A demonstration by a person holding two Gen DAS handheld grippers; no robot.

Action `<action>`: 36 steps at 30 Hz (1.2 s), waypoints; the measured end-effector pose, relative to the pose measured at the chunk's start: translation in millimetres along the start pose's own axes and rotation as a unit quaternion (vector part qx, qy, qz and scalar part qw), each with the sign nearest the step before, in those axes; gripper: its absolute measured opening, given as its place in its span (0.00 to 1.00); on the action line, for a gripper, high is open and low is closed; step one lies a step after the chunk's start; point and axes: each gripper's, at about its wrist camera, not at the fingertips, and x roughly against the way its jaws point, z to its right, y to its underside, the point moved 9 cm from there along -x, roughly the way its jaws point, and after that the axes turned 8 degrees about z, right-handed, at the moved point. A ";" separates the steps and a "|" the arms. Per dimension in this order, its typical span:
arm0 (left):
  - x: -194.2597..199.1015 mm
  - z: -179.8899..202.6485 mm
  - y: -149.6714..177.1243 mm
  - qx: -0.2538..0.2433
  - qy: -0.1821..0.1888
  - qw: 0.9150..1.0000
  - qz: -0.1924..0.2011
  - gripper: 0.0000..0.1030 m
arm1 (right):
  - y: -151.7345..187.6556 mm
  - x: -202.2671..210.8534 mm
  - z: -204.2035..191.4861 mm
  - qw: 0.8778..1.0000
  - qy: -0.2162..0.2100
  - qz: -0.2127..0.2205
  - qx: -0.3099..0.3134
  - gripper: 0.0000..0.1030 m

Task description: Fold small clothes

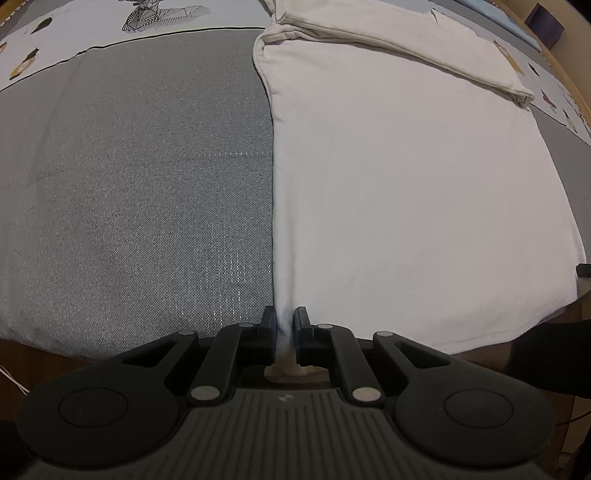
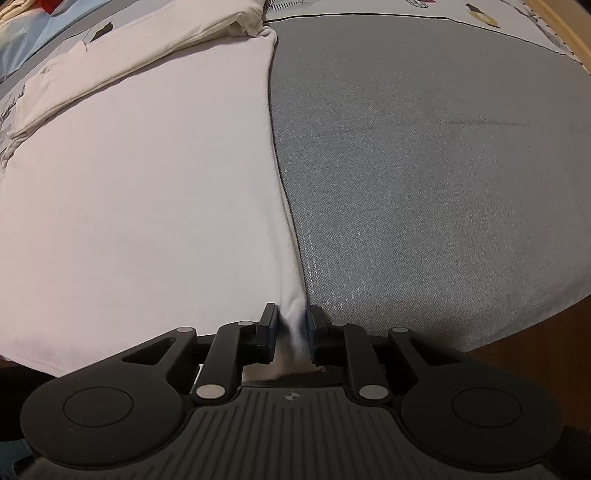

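Observation:
A white garment (image 1: 406,184) lies spread flat on a grey bed cover (image 1: 140,192). Its far part is folded over into a thicker band (image 1: 406,40). My left gripper (image 1: 284,321) is shut on the garment's near left corner, at its straight left edge. In the right wrist view the garment (image 2: 140,184) fills the left half, with the folded band (image 2: 129,55) at the far end. My right gripper (image 2: 291,321) is shut on the near right corner, where the cloth bunches between the pads.
The grey cover (image 2: 424,166) has a white printed border (image 1: 110,22) at the far side. The bed's near edge drops to dark brown floor (image 2: 535,339). Blue and red fabric (image 2: 37,14) lies at the far left. A dark box (image 1: 546,22) sits far right.

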 end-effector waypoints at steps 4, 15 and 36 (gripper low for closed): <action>3.3 0.8 1.7 -0.001 0.000 1.000 0.002 0.09 | 3.4 5.6 -3.5 1.000 0.001 0.002 0.000 0.17; 31.8 7.9 -9.4 0.007 0.030 0.998 0.051 0.05 | -14.1 36.4 -12.2 0.996 -0.049 0.073 -0.013 0.04; 235.6 -8.2 -16.0 -0.022 0.156 0.967 0.200 0.04 | -18.3 236.0 48.4 0.944 -0.234 0.202 -0.118 0.04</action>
